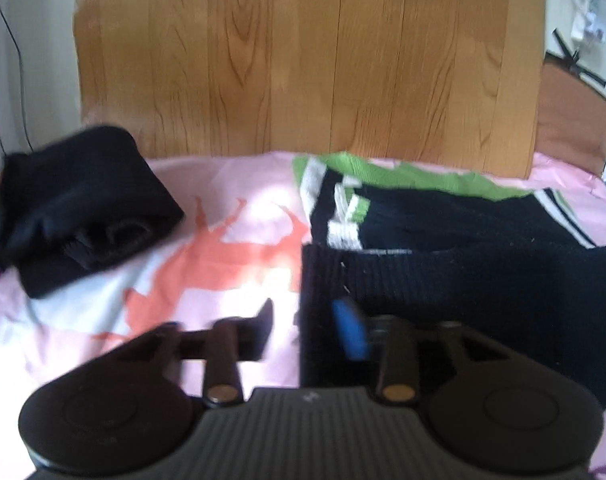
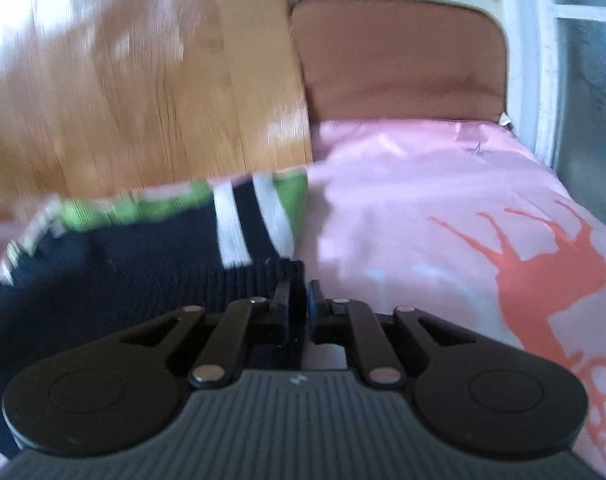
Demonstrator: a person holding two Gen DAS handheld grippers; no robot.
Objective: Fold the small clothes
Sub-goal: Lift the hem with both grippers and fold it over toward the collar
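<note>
Nearest the left wrist camera, the ribbed hem of a dark navy knitted sweater with green and white stripes (image 1: 443, 264) lies between the spread fingers of the left tongs (image 1: 307, 320). One black finger sits on the pink bedsheet with an orange deer print (image 1: 223, 256), the blue-padded finger (image 1: 349, 328) on the knit; the pads stand apart and clamp nothing. The sweater lies flat on the bed, its striped green part at the far side against the upright wooden board (image 1: 303, 60).

In the right wrist view, the right tongs (image 2: 299, 300) are narrowly parted with the sweater's right hem corner (image 2: 263, 276) between the fingers; blur hides whether the pads press it.

Far left on the bed sits a folded black knitted garment (image 1: 83, 208). A brown cushioned panel (image 2: 399, 60) stands right of the board.
</note>
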